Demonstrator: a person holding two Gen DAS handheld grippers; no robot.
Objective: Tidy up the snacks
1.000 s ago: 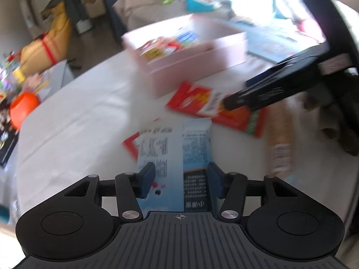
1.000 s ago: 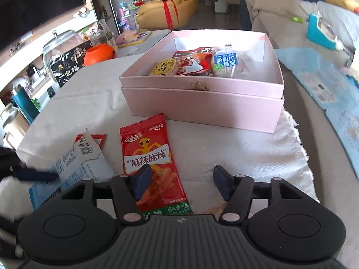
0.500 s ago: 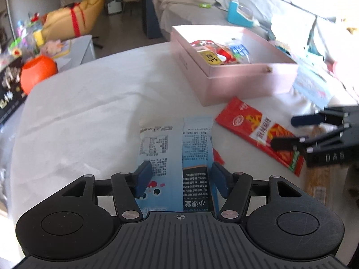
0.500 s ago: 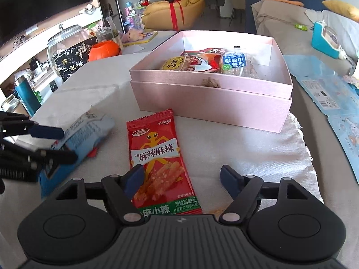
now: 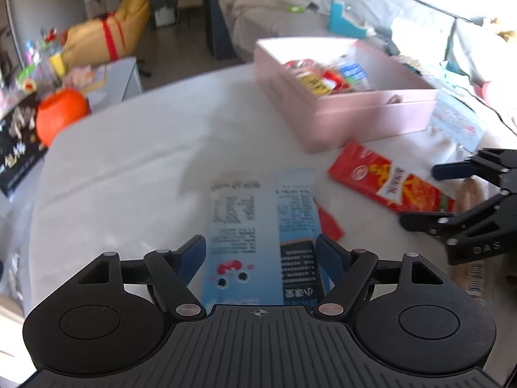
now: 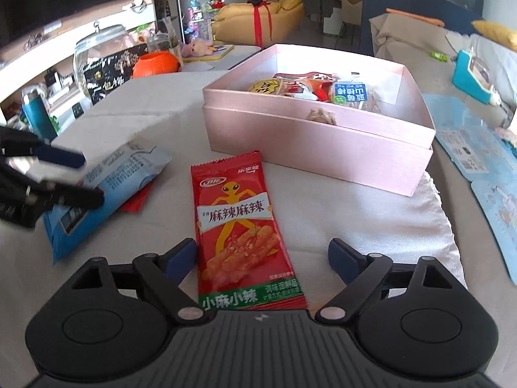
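I see the pink box on the white cloth holding several snack packs, count unclear. In front of it lie 1 red packet, between my right gripper's spread jaws, and 1 blue packet, pinched by my left gripper.

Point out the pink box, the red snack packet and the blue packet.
pink box (image 6: 323, 142), right wrist view, front wall.
red snack packet (image 6: 240, 226), right wrist view, printed middle.
blue packet (image 5: 261, 226), left wrist view, back panel.
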